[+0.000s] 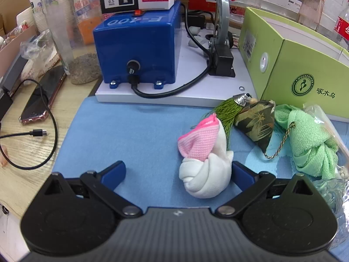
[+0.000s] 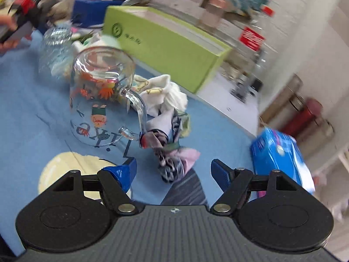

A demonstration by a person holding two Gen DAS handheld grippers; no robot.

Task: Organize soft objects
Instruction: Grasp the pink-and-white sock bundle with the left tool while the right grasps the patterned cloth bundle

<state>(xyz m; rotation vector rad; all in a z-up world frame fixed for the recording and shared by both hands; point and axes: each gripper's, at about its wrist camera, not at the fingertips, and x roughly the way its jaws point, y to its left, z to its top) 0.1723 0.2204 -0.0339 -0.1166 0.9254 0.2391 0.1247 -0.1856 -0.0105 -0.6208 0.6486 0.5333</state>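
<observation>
In the left wrist view, the left gripper [image 1: 178, 174] sits at the bottom of the frame with its 2 blue fingers [image 1: 113, 172] spread wide, holding nothing. The white and pink rolled cloth [image 1: 205, 163] lies on the blue mat [image 1: 122, 131] between them, pressed close to the right-hand finger and well apart from the left-hand one. Right of centre lie a dark patterned pouch [image 1: 257, 122] with a green tassel [image 1: 224, 111] and a green cloth [image 1: 309, 139], before the green box [image 1: 301, 65].

In the blurred right wrist view, the right gripper [image 2: 173, 171] is also spread and empty. A bundle of mixed fabrics [image 2: 168, 135] lies just above the gap, beside what seems an upturned glass mug [image 2: 98, 100].
</observation>
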